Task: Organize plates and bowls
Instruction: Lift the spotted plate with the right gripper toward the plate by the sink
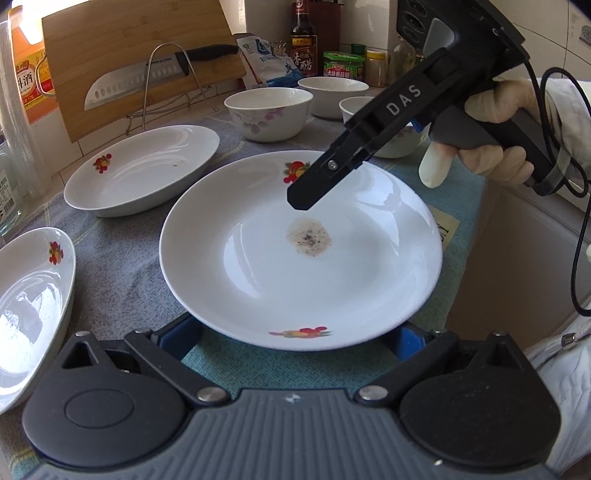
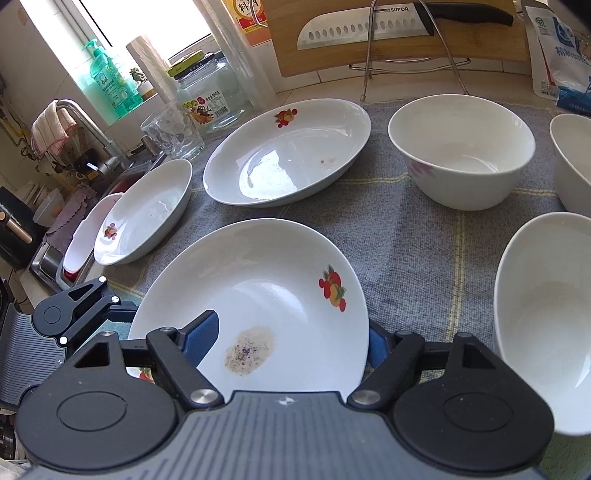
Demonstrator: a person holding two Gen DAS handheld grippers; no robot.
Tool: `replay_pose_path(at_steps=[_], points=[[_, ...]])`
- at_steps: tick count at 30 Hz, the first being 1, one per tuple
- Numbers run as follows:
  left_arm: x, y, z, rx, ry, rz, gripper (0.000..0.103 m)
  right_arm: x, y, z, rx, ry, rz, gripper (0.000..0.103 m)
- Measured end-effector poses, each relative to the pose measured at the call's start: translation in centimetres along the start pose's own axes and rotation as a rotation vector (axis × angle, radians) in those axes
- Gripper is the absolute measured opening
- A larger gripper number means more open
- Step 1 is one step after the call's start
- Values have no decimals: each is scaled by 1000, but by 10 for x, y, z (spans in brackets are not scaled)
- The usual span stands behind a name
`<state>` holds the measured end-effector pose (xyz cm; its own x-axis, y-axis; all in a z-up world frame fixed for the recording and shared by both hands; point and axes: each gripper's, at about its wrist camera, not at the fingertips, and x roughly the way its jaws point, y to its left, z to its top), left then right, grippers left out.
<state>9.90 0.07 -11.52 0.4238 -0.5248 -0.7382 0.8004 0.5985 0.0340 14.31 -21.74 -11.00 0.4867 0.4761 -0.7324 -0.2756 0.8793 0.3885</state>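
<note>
The stained plate [image 2: 258,295] lies on the bench cloth [image 2: 424,240]. The right tool [image 2: 291,339] straddles its rim, not clamped; the left tool [image 1: 291,339], open, flanks its near edge.

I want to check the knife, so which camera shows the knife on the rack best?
The right wrist view: the knife sits large along the top edge, its holed blade and printed brand clear against the cutting board. The left wrist view shows it smaller and farther off, blade tilted down-left, partly crossed by the wire rack.

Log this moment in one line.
stage: reaching stained plate | left gripper: open at its rim | right gripper: open, straddling its rim
</note>
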Motion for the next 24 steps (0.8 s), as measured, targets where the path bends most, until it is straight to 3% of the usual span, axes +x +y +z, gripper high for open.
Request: replay_pose_path(at_steps=[24], points=[[-16,5,3,6,-15,-2,100,-4,19,13,-62,33,-31,80]])
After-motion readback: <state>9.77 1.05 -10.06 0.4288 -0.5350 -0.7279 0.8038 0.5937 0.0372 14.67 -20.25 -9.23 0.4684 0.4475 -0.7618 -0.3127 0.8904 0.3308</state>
